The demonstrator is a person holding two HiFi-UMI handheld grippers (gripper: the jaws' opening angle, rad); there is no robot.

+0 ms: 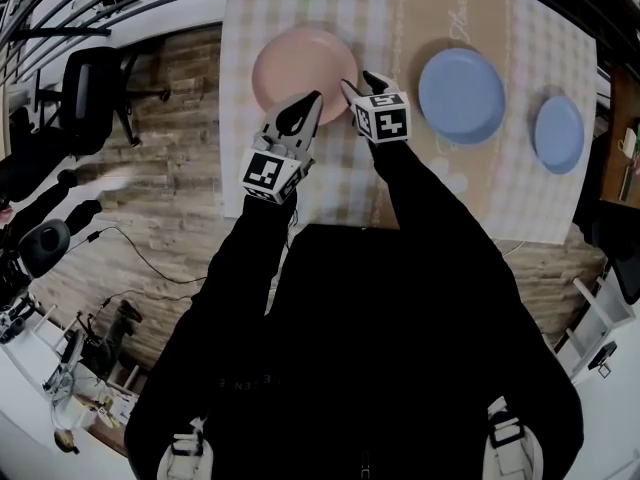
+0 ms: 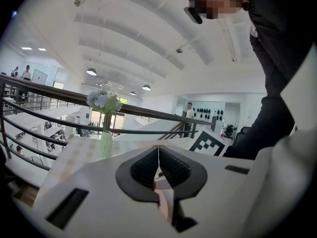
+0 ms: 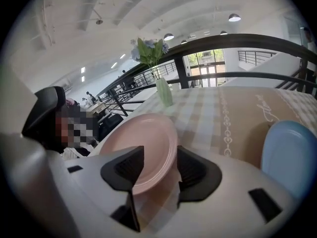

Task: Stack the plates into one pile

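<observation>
Showing a pink plate (image 1: 300, 60) lying flat on the checked desk (image 1: 500, 193), leftmost of three, with a large blue plate (image 1: 461, 96) well apart to its right and a small blue plate (image 1: 558, 134) beyond that. Reaching over its near rim with the right gripper (image 1: 360, 82), jaws released and spread wide, the rim sitting between them. Hovering just beside that with the left gripper (image 1: 314, 99), jaws clenched together with tips meeting, a vase of flowers (image 3: 163, 90) standing near the desk's far edge.

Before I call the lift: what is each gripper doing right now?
Left gripper: shut, jaws together, nothing seen held.
Right gripper: open, rim of the pink plate between its jaws, not clamped.
</observation>
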